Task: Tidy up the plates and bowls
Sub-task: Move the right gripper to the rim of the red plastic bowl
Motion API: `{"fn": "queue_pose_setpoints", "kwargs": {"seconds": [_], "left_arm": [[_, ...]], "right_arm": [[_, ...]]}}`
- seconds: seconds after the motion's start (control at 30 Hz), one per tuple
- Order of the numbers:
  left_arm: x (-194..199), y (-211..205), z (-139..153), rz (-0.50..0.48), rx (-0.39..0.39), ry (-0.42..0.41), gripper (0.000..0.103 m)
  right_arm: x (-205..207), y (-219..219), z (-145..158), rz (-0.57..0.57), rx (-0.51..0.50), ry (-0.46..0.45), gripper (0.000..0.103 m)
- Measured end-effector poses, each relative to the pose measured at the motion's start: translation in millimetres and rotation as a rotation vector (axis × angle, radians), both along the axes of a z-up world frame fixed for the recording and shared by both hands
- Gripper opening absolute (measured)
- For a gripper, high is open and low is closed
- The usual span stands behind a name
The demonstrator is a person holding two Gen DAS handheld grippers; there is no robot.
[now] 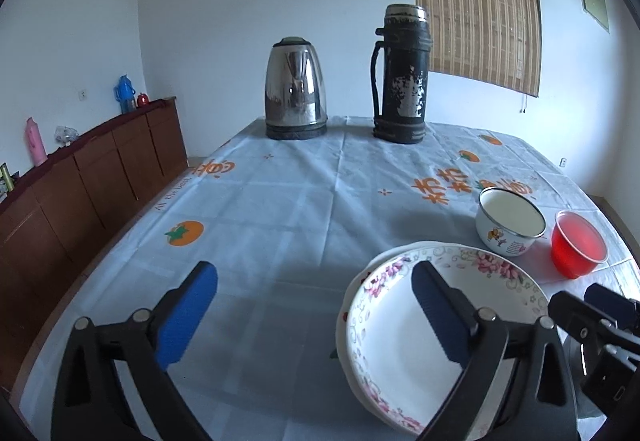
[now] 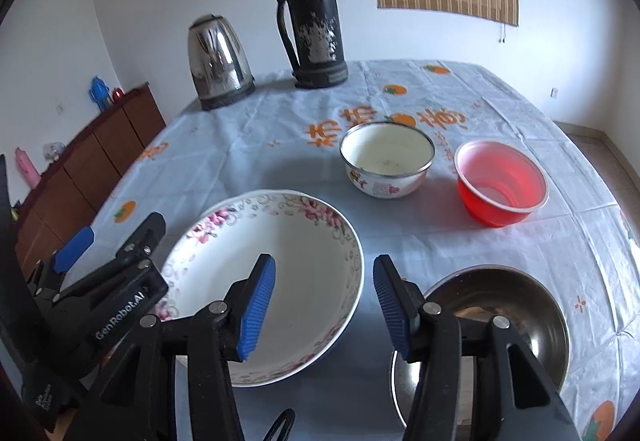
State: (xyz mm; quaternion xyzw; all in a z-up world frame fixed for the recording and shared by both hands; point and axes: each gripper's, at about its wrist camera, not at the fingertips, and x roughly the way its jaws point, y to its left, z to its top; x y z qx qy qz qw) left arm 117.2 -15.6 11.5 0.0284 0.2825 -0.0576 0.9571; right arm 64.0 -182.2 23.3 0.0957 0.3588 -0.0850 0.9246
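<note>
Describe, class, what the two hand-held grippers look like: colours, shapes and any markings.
Each hand-held gripper, left and right, has black angular plastic arms with silver pivot pins and two blue ribbed pads. The left one's body bears white "GenRobot.AI" lettering.

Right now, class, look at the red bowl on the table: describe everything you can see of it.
The red bowl looks like thin, translucent plastic, with a narrow rolled rim and walls tapering to a smaller flat base. It stands upright and appears empty. It sits on the pale blue tablecloth, just right of the white enamel bowl, with a gap between them. Neither gripper touches it; nothing rests in or against it.
</note>
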Motion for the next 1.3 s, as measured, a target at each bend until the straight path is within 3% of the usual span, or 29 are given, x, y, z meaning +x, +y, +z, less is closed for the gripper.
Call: {"fn": "queue_pose_setpoints", "kwargs": {"seconds": [0.13,0.33,0.6,1.3], "left_arm": [[-9.4,2.6,0.3,0.007,-0.001,0.001,0.101],[-21.1,-1.2,-0.5,0.024,0.024,0.010,0.101],[-41.5,-5.5,-3.1,-0.020,-0.025,0.054,0.101],[-83.9,-44.5,-15.3,-0.121,-0.044,0.099,0.101]], "right_arm": [[-14.0,2.9,3.1,-0.008,-0.019,-0.059,0.062],[-36.3,0.7,1.7,-0.017,-0.030,-0.106,0.062],[-73.1,-11.5,1.6,-0.041,-0.026,-0.153,0.062],[-158.1,-74.4,-9.0,-0.194,0.000,-0.181,0.062]]}}
